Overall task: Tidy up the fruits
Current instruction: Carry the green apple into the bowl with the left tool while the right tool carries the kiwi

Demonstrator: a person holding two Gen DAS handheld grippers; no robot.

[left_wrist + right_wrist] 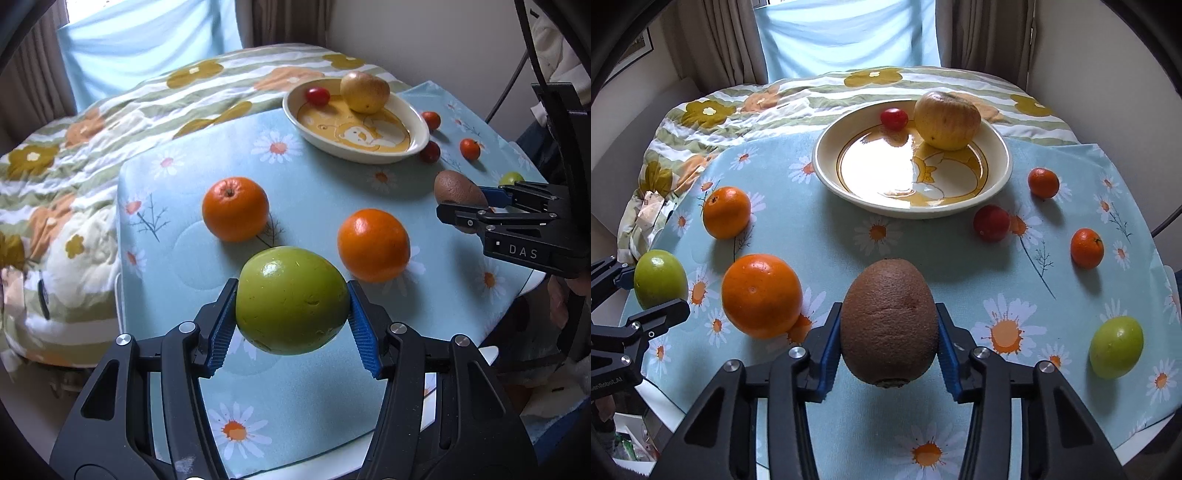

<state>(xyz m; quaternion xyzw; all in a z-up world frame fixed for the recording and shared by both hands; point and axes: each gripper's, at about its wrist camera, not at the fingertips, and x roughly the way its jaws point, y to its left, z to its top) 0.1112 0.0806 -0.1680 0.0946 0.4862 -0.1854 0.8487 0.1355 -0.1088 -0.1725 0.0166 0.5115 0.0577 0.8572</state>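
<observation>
My left gripper (291, 310) clamps the apple (291, 301), my right gripper (888, 332) the kiwi (889, 321); I'd lower both gently into the bowl (999, 177), clear of its yellow apple (947, 120).

Home bedroom: quilt (746, 99), curtains (716, 44)

A round table (1071, 439), its white edge showing at the near side, is being covered by a pale blue tablecloth (960, 266) printed with white daisies and thin branch sprigs. Beyond the table, a quilt (74, 155) striped in green and white and patterned with mustard and orange flowers is being seen lying rumpled, its folds bunched toward the left. Behind it, a window is being screened by a light blue sheet (846, 37), which is being lit from outside and flanked on both sides by brown curtains (727, 40). Plain pale walls are being seen at either side.
</observation>
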